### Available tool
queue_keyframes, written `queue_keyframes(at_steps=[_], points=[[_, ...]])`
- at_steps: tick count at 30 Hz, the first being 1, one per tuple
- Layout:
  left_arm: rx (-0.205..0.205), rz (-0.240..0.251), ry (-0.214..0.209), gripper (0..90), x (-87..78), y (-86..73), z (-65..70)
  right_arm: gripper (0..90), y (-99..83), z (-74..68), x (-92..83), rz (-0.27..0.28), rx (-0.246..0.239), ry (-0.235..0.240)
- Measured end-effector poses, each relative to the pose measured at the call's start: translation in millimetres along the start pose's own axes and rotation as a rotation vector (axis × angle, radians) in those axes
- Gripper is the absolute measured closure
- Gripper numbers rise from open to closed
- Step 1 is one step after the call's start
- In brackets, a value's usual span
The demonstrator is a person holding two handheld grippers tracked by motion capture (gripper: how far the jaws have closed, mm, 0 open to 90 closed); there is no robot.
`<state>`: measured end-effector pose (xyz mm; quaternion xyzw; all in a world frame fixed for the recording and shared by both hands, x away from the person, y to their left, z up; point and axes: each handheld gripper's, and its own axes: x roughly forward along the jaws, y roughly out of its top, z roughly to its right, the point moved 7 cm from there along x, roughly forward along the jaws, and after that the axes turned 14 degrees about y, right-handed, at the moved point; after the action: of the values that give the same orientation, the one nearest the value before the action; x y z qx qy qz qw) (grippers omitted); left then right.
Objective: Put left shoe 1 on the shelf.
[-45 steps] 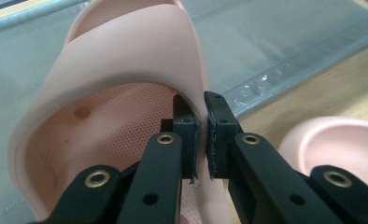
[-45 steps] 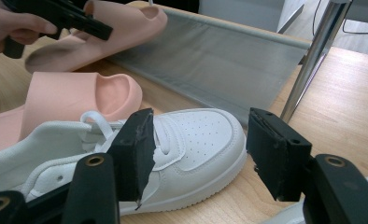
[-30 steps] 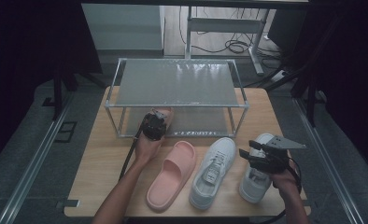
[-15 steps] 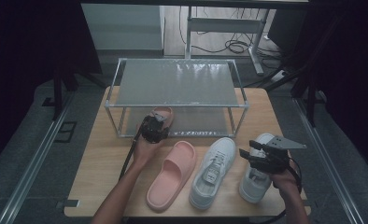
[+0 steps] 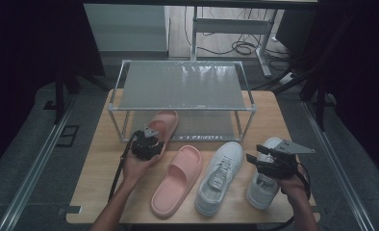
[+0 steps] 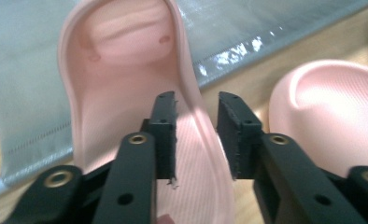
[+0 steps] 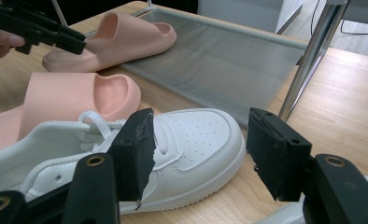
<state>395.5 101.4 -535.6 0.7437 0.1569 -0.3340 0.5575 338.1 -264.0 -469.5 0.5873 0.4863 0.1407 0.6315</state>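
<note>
A: Largest first. The wooden surface (image 5: 101,159) carries a two-tier metal rack (image 5: 183,84) at its far half, with a grey mesh top shelf and a grey lower shelf (image 7: 229,60) close to the wood.

B: Footwear next?

A: In the high view, four pieces. One pink slide (image 5: 164,124) lies with its toe on the lower shelf and its heel out over the wood. Its mate, the second pink slide (image 5: 177,179), lies flat in front of the rack, toe toward it. Just right of that is a white sneaker (image 5: 219,177), and farther right a second white sneaker (image 5: 263,185), partly under the right hand.

B: Left claw (image 6: 197,135)?

A: It sits at the heel end of the slide on the shelf. In the left gripper view the slide's side wall (image 6: 191,98) runs up between the two jaws. The jaws have just been closing, yet a gap shows on each side of the wall, so the pads do not look pressed on it; the edge is blurred there, so I hold that reading loosely.

B: Right claw (image 7: 198,149)?

A: Jaws wide apart, nothing between the pads. In the right gripper view, the toe of the first white sneaker (image 7: 196,140) lies just beyond them. The claw hangs over the second sneaker in the high view.
</note>
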Motion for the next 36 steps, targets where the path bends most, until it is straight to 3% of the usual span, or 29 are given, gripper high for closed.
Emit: queue_keyframes(at_steps=[11, 24, 36], points=[[-0.018, 0.035, 0.002, 89.6, -25.4, -22.3, -13.3, 42.2, -0.3, -0.2, 0.4, -0.001, 0.001, 0.001], [-0.054, -0.007, -0.017, 89.9, -44.3, -64.5, -33.2, 42.2, -0.3, -1.0, 1.4, -0.004, 0.002, 0.002], [0.01, -0.042, -0.049, 89.7, -41.1, -75.6, -20.3, 42.2, -0.5, -1.4, 2.7, -0.005, 0.003, 0.002]])
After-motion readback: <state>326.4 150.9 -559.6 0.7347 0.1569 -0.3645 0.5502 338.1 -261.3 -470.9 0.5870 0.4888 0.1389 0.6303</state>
